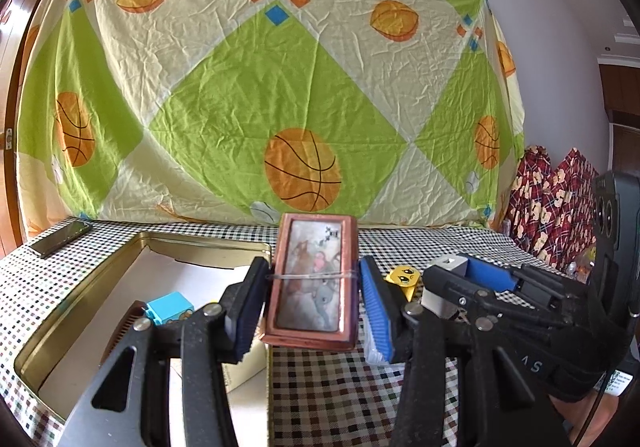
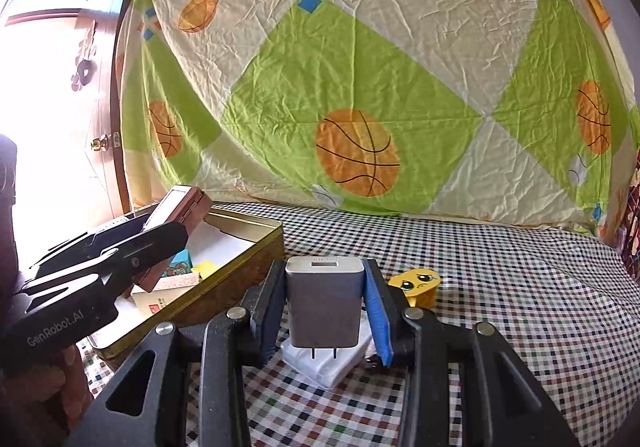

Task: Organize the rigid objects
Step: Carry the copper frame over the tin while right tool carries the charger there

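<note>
My left gripper (image 1: 314, 307) is shut on a brown picture box (image 1: 314, 283) bound with a thin rubber band, held upright off the table. In the right wrist view, that left gripper (image 2: 168, 223) and the brown box (image 2: 182, 205) hang above the gold tin (image 2: 248, 223). My right gripper (image 2: 324, 287) is shut on a grey plug charger (image 2: 324, 303), prongs toward the camera. The left wrist view shows the right gripper (image 1: 456, 275) at the right with the charger (image 1: 444, 287) in it. A yellow sad-face toy (image 2: 416, 285) lies on the checked cloth beyond the charger.
The open gold tin (image 1: 100, 279) holds a blue block (image 1: 168, 307), a brown comb (image 1: 120, 331) and small boxes. A dark phone (image 1: 60, 239) lies at the far left. A white packet (image 2: 332, 365) lies under the charger. A basketball-print sheet (image 1: 280, 87) hangs behind.
</note>
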